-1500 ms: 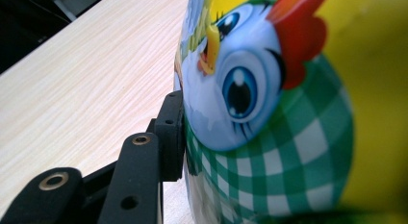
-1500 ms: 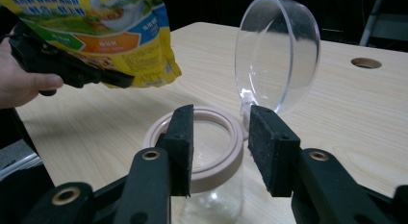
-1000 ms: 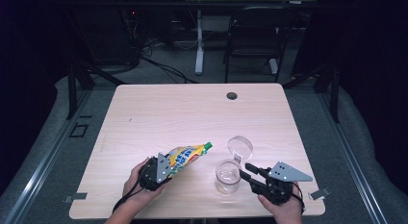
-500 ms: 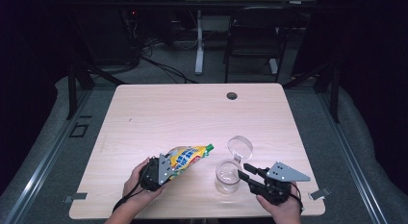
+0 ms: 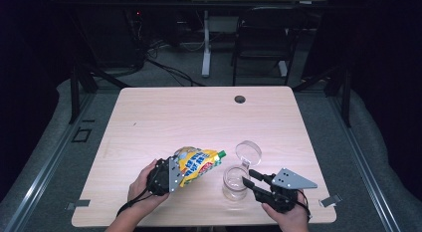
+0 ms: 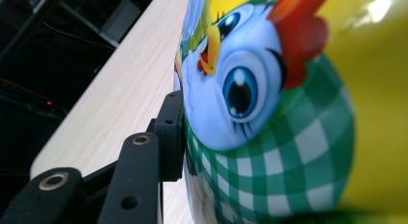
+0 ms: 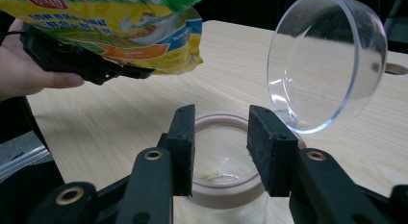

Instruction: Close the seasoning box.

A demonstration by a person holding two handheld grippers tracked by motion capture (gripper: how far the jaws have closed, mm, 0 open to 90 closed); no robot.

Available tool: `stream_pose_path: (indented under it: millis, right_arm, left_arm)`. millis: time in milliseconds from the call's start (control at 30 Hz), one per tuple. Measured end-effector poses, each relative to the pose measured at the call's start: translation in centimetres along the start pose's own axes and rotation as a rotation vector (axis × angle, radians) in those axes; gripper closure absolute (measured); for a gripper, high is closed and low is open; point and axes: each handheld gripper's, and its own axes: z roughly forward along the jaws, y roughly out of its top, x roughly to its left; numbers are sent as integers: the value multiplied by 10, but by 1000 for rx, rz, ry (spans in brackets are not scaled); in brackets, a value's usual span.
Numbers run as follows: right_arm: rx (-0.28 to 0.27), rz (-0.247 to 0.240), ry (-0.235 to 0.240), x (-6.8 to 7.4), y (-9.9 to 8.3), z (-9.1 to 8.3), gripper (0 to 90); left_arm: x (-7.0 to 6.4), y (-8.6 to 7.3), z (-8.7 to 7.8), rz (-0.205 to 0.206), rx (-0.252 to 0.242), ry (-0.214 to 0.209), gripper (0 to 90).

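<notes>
Left hand-held gripper, clamped on yellow pouch, tilted with green cap toward 2 o'clock above the worktop. Right hand-held gripper, jaws parted, just at the near rim of clear jar; hinged lid flipped open at 1 o'clock. Jar nearly empty, faint residue at bottom.

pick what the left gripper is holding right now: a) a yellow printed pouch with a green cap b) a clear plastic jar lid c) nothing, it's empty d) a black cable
a: the left gripper is clamped on the yellow printed pouch with a green cap, held tilted toward the open clear plastic jar; in the left gripper view a jaw presses into the pouch's side.
</notes>
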Motion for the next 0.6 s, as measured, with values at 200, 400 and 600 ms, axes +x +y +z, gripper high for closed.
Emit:
stream_pose_path:
  millis: [200, 400, 600]
  right_arm:
    - [-5, -3, -8, 0, 2, 0, 611]
    - [-13, -1, -9, 1, 3, 0, 604]
    - [-18, -15, -5, 4, 7, -2, 603]
  left_arm:
    - [-1, 9, 1, 73, -5, 48, 598]
    - [2, 19, 0, 133, -12, 85, 598]
    - [4, 30, -1, 194, -14, 113, 598]
